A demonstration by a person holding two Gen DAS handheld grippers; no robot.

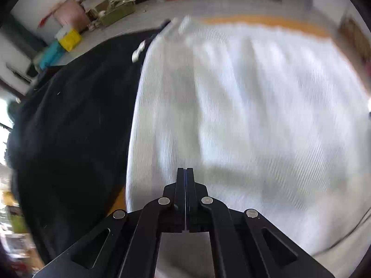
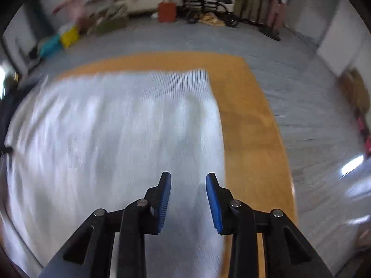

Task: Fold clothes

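Note:
A white ribbed garment (image 1: 243,115) lies spread flat on an orange-brown table (image 1: 266,22). A black garment (image 1: 74,125) lies beside it on the left. My left gripper (image 1: 185,170) hovers over the white garment's near part, its jaws pressed together with nothing between them. In the right wrist view the same white garment (image 2: 111,134) fills the left and middle, its right edge running along bare table (image 2: 250,120). My right gripper (image 2: 188,176) stands open above that edge, blue pads (image 2: 212,185) apart and empty. Both views are blurred.
Grey floor (image 2: 301,74) surrounds the table. Far off along the wall stand boxes, an orange bag (image 2: 167,11), a yellow box (image 2: 69,36) and a wheeled frame (image 2: 208,11).

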